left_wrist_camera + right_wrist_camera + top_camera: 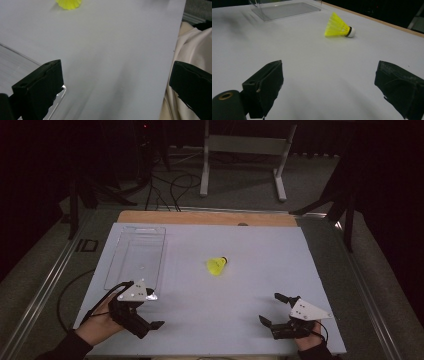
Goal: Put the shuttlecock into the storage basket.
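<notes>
A yellow shuttlecock (217,265) with a white cork tip lies on its side near the middle of the white board (235,245). A clear plastic tray (136,255) stands empty at the left. My left gripper (154,310) is open at the near left, just past the tray's near corner. My right gripper (270,308) is open at the near right. In the left gripper view the shuttlecock (68,3) lies far ahead of the open left gripper (116,85), with the tray (15,60) at the left. The right gripper view has the shuttlecock (338,26) ahead of the open right gripper (329,85) and the tray (284,10) beyond.
A wooden strip (200,217) runs along the board's far edge. Beyond it are cables (170,190) on the floor and a metal stand (245,150). Beige cloth (195,45) lies past the board's near edge.
</notes>
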A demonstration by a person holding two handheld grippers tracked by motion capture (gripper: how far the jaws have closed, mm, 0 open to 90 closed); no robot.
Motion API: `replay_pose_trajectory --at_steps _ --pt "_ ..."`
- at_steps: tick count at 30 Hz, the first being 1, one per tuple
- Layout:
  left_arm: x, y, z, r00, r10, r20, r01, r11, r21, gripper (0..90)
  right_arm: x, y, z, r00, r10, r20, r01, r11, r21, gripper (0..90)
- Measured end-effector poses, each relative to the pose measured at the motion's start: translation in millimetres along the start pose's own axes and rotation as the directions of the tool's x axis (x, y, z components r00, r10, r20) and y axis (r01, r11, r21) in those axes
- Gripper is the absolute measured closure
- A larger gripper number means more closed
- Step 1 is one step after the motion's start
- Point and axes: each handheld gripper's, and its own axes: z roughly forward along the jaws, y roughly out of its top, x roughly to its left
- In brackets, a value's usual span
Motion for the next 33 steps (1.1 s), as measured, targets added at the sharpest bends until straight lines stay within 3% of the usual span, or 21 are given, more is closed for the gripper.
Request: replay_pose_trajectory --at_steps 12,19,30,31,33 --pt "0.3 22.6 11.3 0.9984 0.043 0.037 -0.046 0.9953 0.085 0.0 0.5 0.0 0.1 1.0 -0.005 -0.002 0.005 1.0 0.006 8.7" --pt "2.4 35.0 20.3 0.9958 0.053 0.074 -0.064 0.9846 0.162 0.0 0.5 0.1 -0.1 1.0 -0.005 -0.004 0.005 1.0 0.006 8.7" --pt "1.7 52.6 30.3 0.9925 0.068 0.102 -0.088 0.9726 0.215 0.0 0.4 -0.1 0.8 0.9999 -0.009 -0.009 0.009 1.0 0.007 8.7" --pt "1.9 55.8 32.8 0.9912 0.078 0.107 -0.101 0.9676 0.231 0.0 0.4 -0.2 0.8 0.9999 -0.007 -0.01 0.007 1.0 0.007 8.7" --pt "2.6 58.9 35.5 0.9914 0.076 0.107 -0.1 0.9654 0.241 0.0 0.3 -0.4 1.0 0.9999 -0.004 -0.011 0.005 1.0 0.007 8.7"
